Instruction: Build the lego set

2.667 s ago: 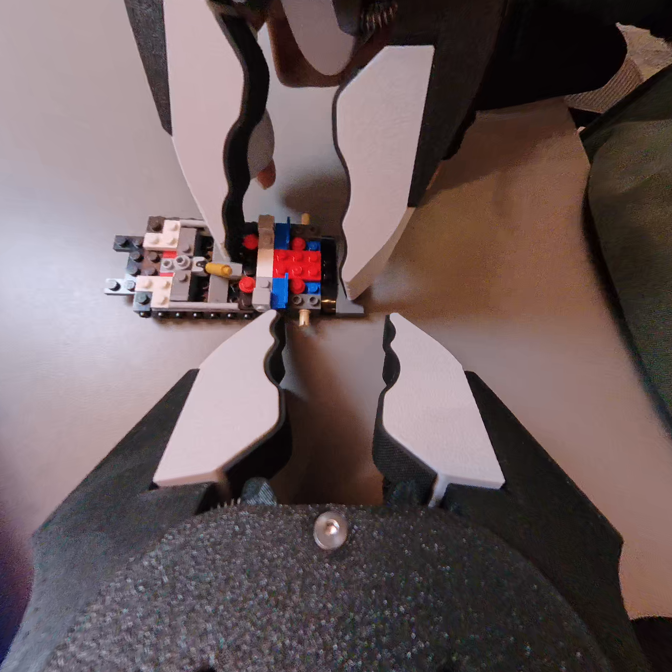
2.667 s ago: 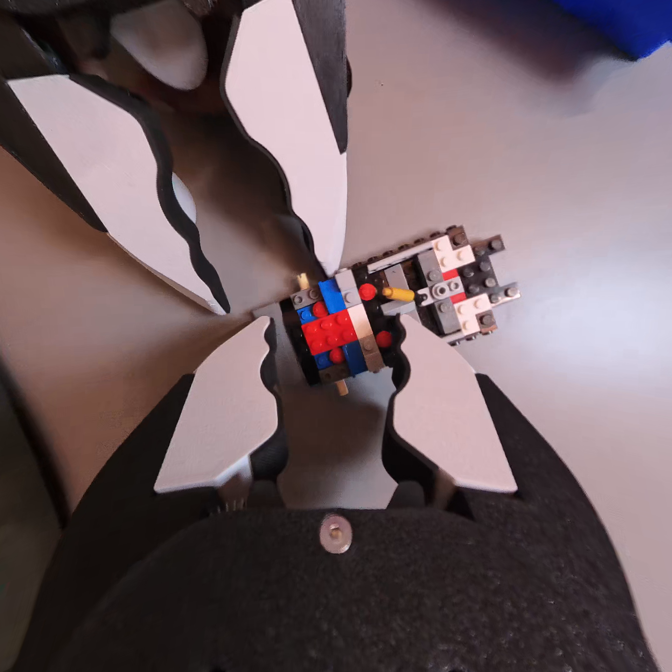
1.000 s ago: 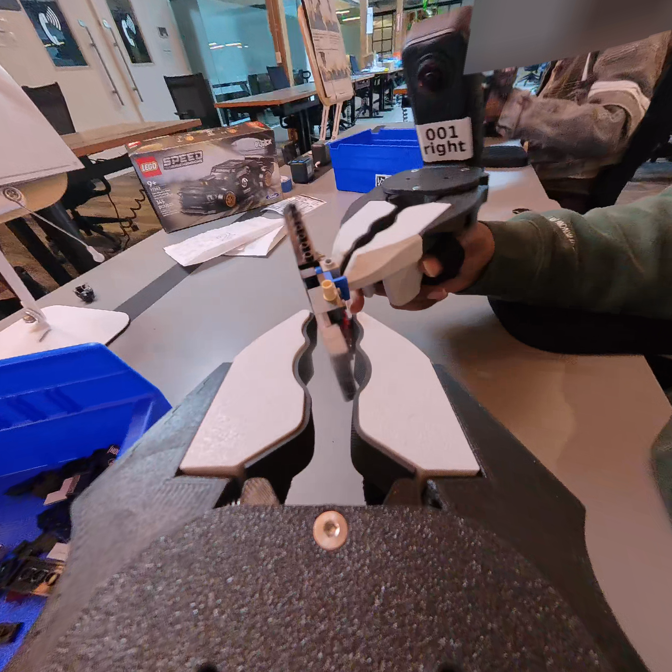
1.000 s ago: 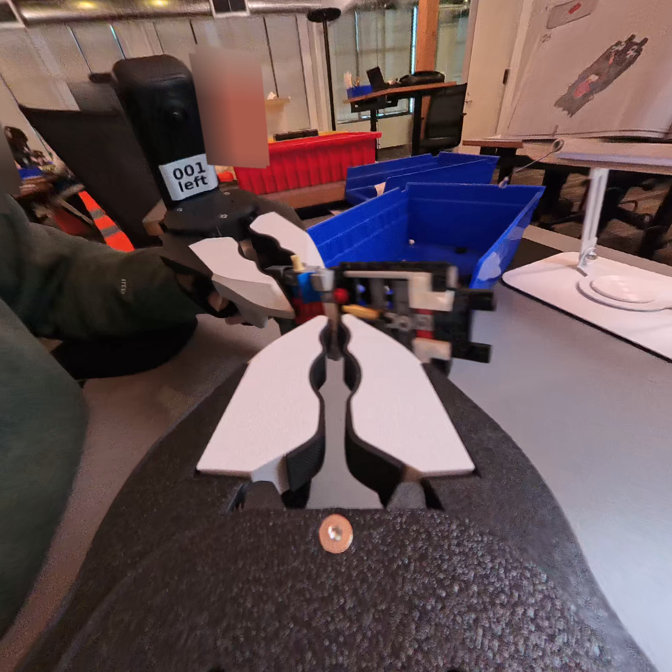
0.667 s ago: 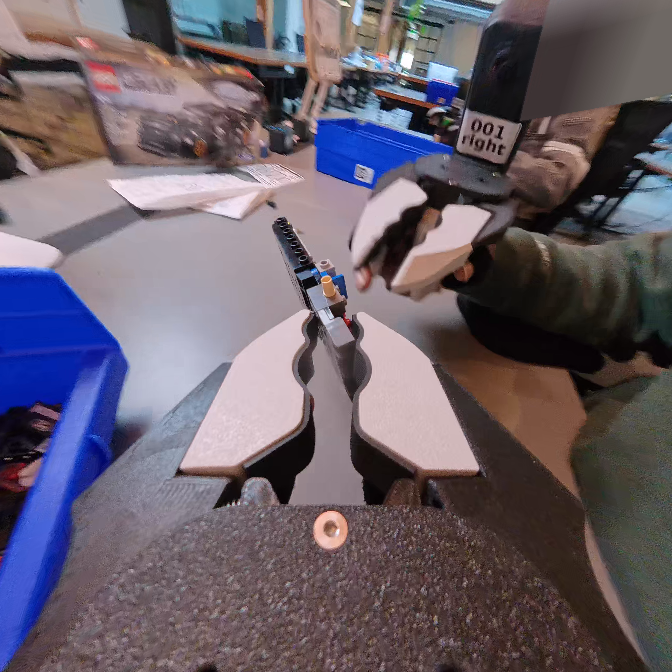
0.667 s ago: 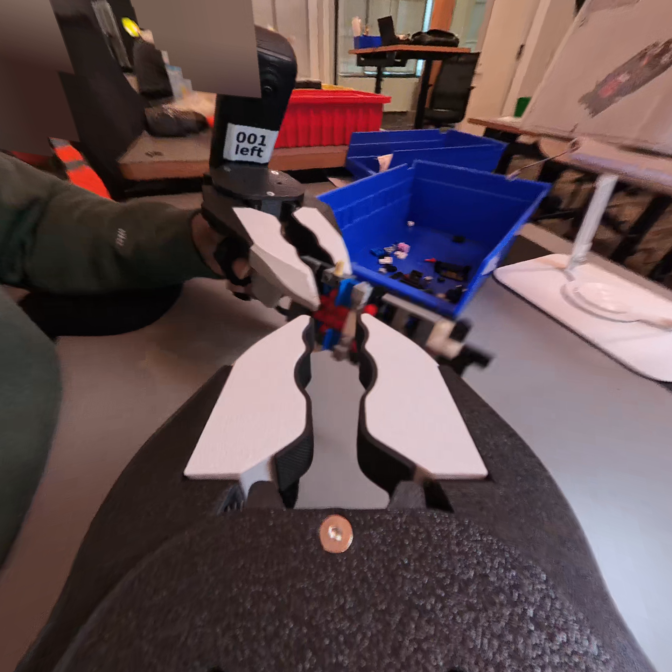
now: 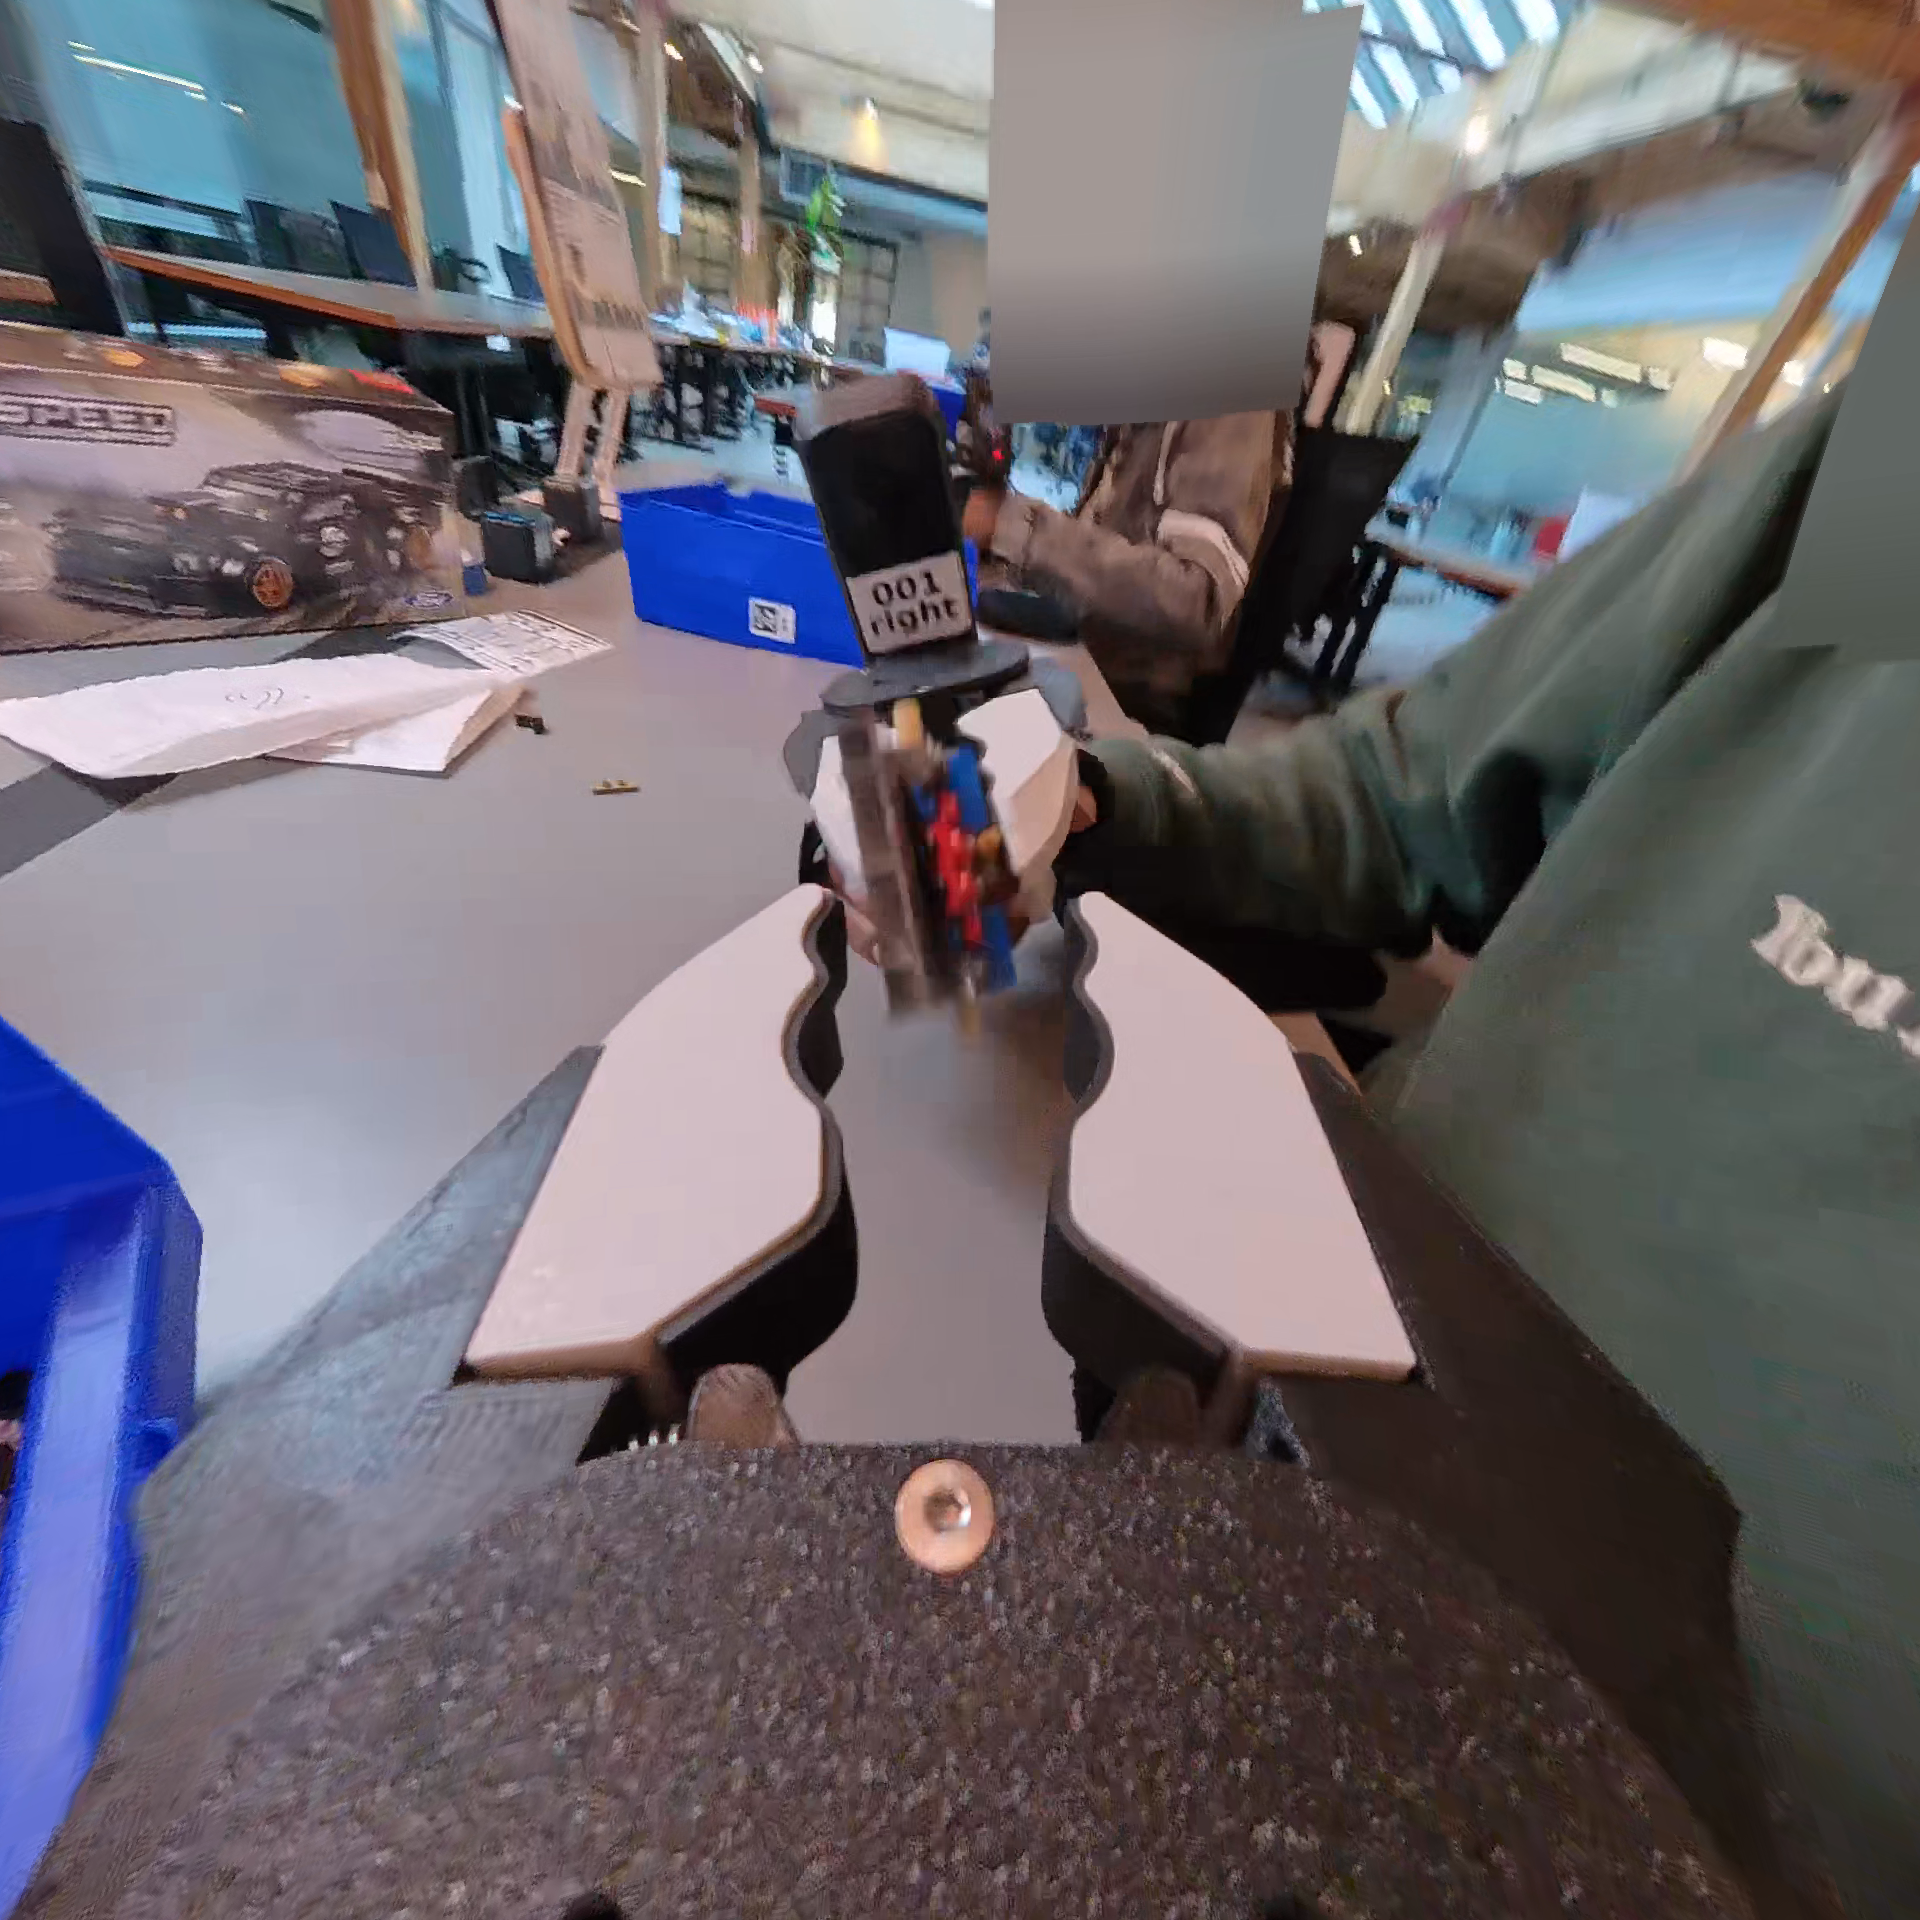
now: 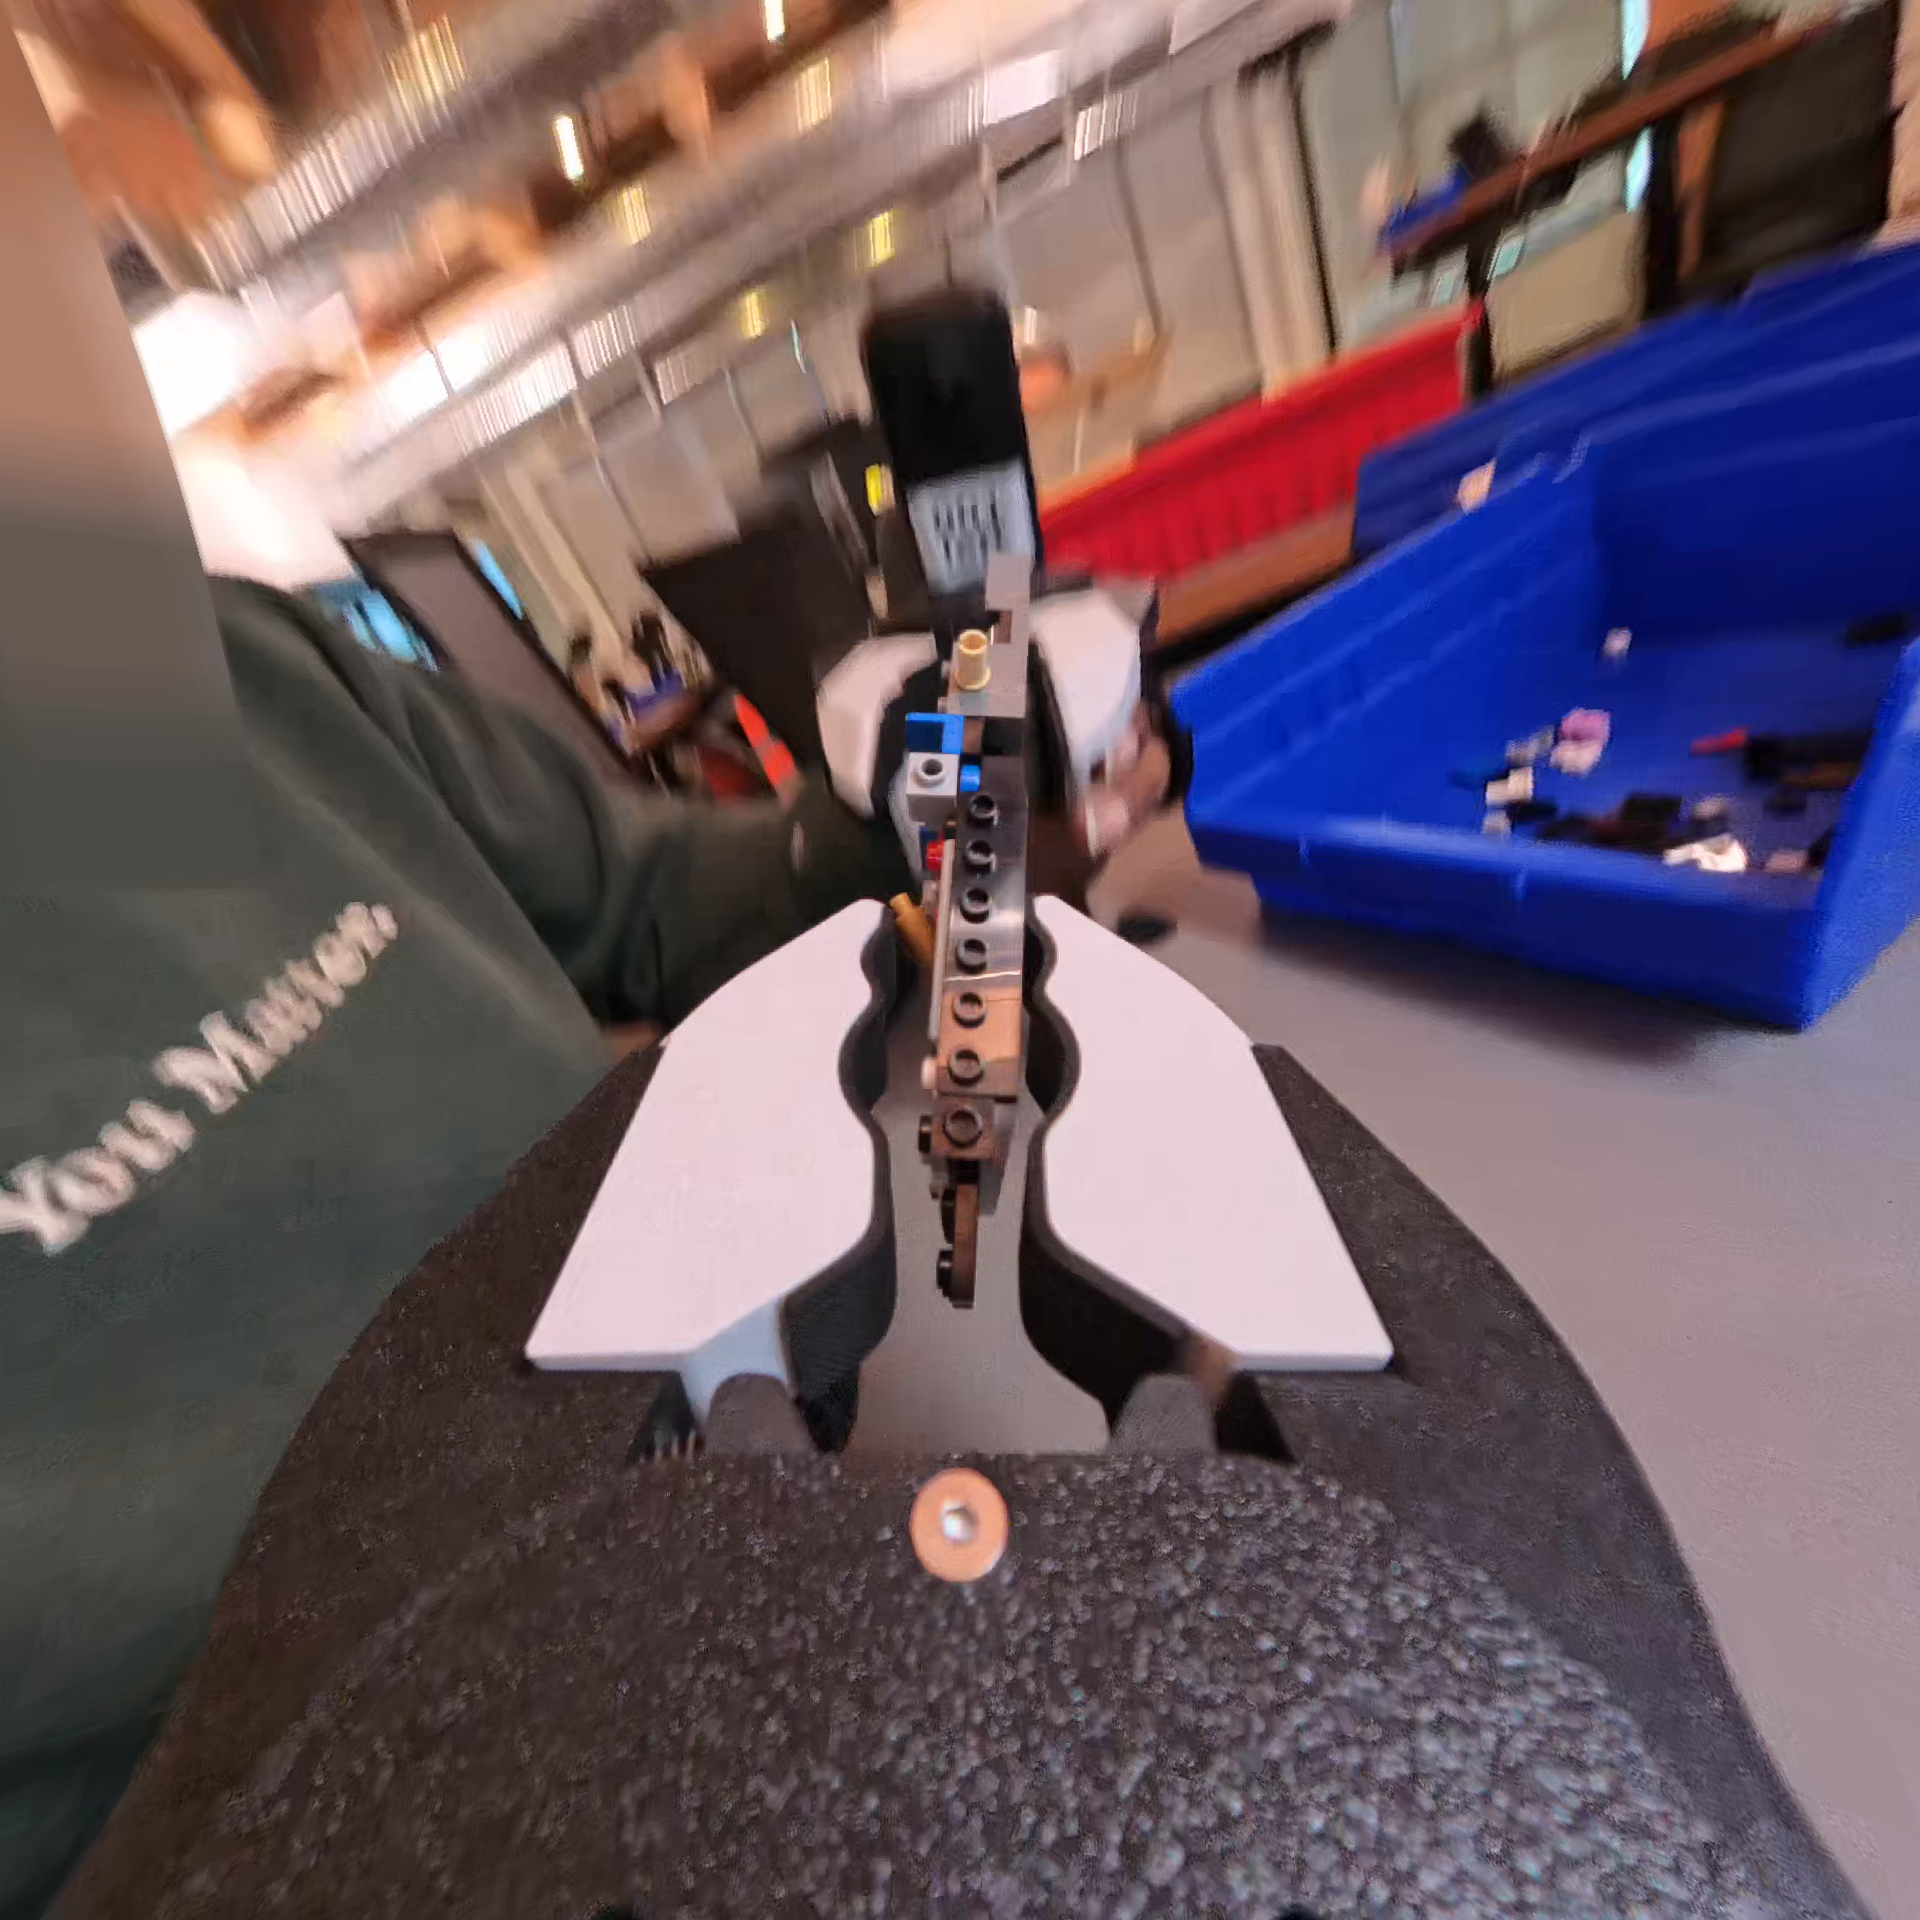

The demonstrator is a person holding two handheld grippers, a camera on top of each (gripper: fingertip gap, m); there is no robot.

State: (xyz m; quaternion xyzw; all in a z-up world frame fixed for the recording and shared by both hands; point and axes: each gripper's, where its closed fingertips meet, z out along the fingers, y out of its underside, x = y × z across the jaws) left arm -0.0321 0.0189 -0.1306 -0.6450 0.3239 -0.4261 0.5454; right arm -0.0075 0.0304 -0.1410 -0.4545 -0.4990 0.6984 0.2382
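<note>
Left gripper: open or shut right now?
Open. The left gripper has a wide gap between its fingers; the brick model sits beyond them, held by the right gripper.

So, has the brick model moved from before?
Yes. The brick model lay flat on the grey table; now it is lifted above it, on edge, gripped by the right claw.

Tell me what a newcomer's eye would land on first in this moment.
The brick model, held upright between the right tongs, which are shut on it, dominates the middle. The left tongs are open and empty just short of it. Off to the side, a blue bin of loose pieces sits on the grey table.
</note>
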